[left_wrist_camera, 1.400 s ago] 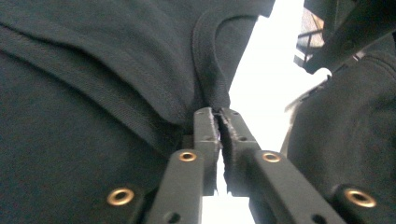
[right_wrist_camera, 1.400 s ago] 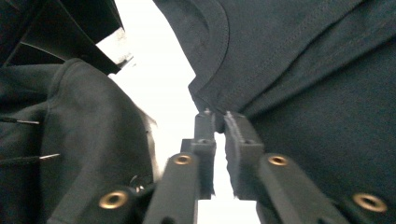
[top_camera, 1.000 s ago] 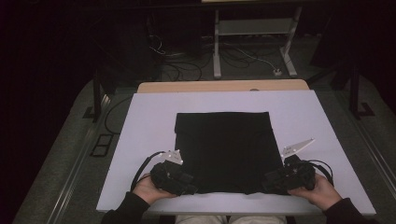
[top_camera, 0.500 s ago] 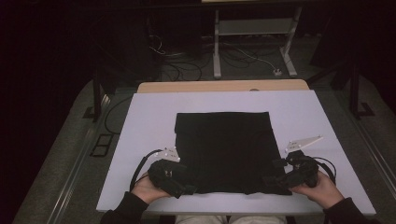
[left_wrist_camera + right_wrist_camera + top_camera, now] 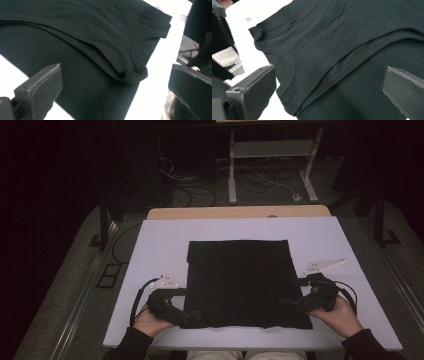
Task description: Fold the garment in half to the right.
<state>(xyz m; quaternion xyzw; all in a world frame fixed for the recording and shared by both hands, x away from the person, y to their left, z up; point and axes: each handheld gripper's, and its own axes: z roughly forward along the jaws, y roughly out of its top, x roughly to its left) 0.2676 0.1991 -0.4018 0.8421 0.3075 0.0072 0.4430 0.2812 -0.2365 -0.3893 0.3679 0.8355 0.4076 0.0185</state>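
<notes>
— What's the biggest thing in front of you?

— The white table (image 5: 150,245). Behind its far edge a strip of a wooden table (image 5: 235,212) shows, and past that, on the dark floor, a metal frame (image 5: 270,155) with loose cables (image 5: 200,190) around its feet.

— And on the table?

— One black garment (image 5: 240,280), folded to a rough square. It lies midway between the left and right edges, with its near hem close to the near edge, where the person sits. The left gripper view shows a ribbed neckline (image 5: 140,50) curving near a folded corner, with layers of cloth stacked over each other.

— Any bin, box or tray holding it?

— None I can point to; it lies straight on the tabletop.

— Any label or print on it?

— I can't read anything. The cloth looks plain black, and if there is a tag it is too small or tucked away.

— The grippers?

— The left gripper (image 5: 192,316) sits at the garment's near left corner, the right gripper (image 5: 285,305) at its near right corner, each in one of the person's hands coming from the near edge. Both sets of jaws have just been opening and now stand wide apart. In each gripper view the black pads (image 5: 40,90) are spread to the sides of the picture, with the cloth lying flat beyond them, not pinched. Neither has hold of anything.

— Are the pads touching the cloth?

— From above they sit right at its corners, but I cannot tell whether they brush it.
</notes>
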